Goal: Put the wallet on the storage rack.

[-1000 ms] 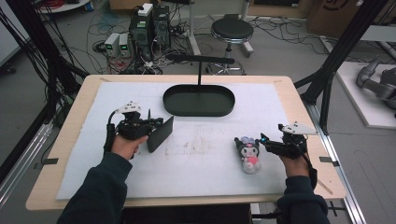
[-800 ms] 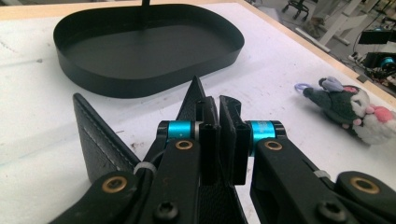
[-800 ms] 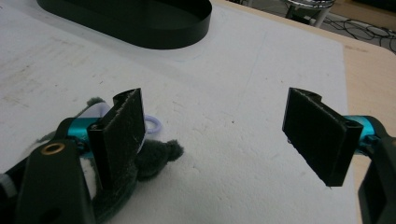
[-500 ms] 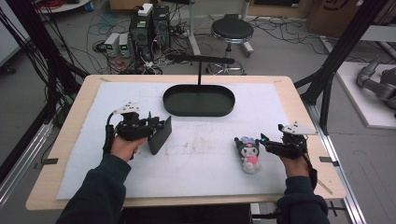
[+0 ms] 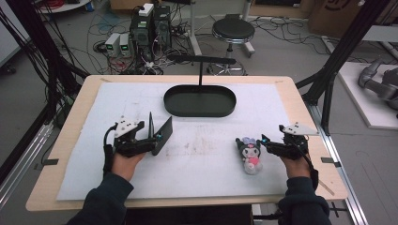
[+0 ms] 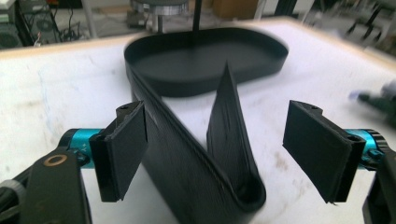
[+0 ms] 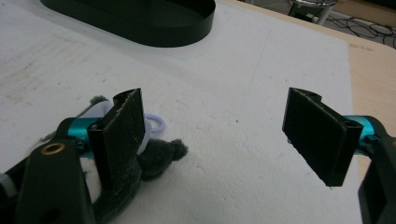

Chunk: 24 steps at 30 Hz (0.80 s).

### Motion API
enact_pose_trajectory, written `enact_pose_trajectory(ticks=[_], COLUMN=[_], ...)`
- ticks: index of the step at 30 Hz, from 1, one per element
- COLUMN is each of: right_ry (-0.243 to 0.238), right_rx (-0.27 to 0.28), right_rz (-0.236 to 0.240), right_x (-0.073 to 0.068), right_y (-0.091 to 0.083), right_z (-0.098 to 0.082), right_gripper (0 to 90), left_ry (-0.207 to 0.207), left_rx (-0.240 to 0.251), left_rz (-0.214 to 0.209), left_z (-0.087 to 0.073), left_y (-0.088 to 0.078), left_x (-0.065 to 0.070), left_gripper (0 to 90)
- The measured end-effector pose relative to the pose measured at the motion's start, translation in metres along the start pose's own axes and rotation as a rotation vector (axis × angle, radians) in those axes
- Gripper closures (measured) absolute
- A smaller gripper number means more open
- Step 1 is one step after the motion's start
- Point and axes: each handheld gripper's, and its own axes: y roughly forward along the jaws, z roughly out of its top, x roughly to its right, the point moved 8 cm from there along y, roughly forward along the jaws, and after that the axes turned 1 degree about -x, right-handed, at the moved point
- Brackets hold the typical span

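Observation:
A black folded piece (image 5: 159, 133), V-shaped with two thin walls, stands on the white mat. It sits between the jaws of my left gripper (image 5: 154, 138), which is open. In the left gripper view the folded piece (image 6: 187, 163) rises between the pads (image 6: 123, 144) and neither pad clamps it. A small plush toy (image 5: 249, 152), dark with a pink front, lies right of centre. My right gripper (image 5: 264, 140) is open, its tips just right of the toy's head. In the right gripper view the plush toy (image 7: 161, 154) lies beside and behind the left jaw, and the right gripper (image 7: 215, 107) has nothing between its jaws.
A black oval tray (image 5: 199, 114) with an upright post and crossbar (image 5: 201, 65) stands at the back middle of the mat (image 5: 202, 164). The tray (image 6: 261, 70) is just beyond the folded piece. A stool, cables and frame legs surround the table.
The folded piece by my left gripper looks a little more spread apart than a second ago. Both hands and the plush toy have kept their places.

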Motion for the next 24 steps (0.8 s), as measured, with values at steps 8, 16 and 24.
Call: enact_pose_trajectory(ticks=[8, 16, 24], right_ry=[-0.001, 0.004, 0.013], right_rx=[-0.002, 0.0, 0.006], right_rz=[0.001, -0.004, 0.004], right_x=[0.0, 0.003, 0.003], right_y=[0.001, -0.001, -0.001], right_z=[0.0, -0.002, -0.002], right_gripper=[21.5, 21.6, 21.6], left_ry=[-0.004, 0.003, 0.059], left_rx=[-0.061, -0.017, 0.094], left_rz=[0.013, -0.065, -0.108], left_z=[-0.014, 0.009, 0.059], left_y=[0.015, 0.018, 0.025], left_x=[-0.008, -0.015, -0.027], left_gripper=[56.3, 76.7, 76.7])
